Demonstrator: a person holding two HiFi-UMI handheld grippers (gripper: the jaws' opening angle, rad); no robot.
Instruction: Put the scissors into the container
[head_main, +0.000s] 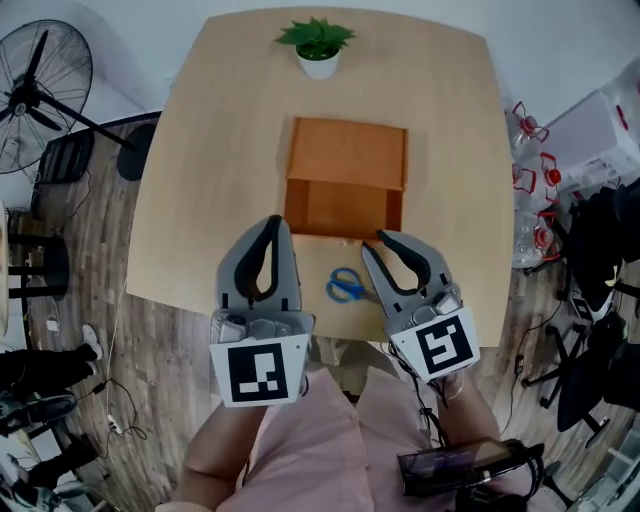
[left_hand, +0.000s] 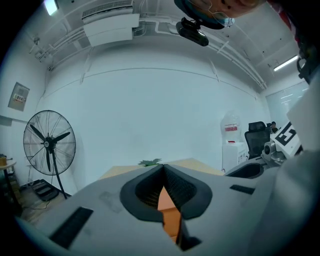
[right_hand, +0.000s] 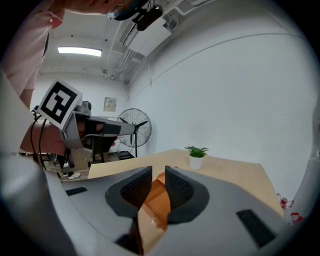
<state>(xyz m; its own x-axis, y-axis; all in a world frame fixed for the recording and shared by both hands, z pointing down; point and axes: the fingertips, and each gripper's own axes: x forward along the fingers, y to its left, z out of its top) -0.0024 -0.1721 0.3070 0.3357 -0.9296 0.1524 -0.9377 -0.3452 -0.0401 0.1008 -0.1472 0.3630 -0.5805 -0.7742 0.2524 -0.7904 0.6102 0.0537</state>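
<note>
The blue-handled scissors (head_main: 347, 287) lie flat near the table's front edge, just in front of the open orange cardboard box (head_main: 345, 155). My left gripper (head_main: 272, 224) hovers to their left, its jaws touching at the tips and holding nothing. My right gripper (head_main: 374, 243) hovers to their right with a narrow gap between its jaws, also with nothing in it. In the left gripper view the box (left_hand: 168, 209) shows below the closed tips (left_hand: 161, 168). The right gripper view shows the box (right_hand: 155, 206) through the gap (right_hand: 158, 176). Neither gripper view shows the scissors.
A small potted plant (head_main: 318, 48) stands at the far end of the wooden table (head_main: 220, 150). A floor fan (head_main: 40, 85) stands off the table's left side. Chairs and clutter (head_main: 590, 250) crowd the right.
</note>
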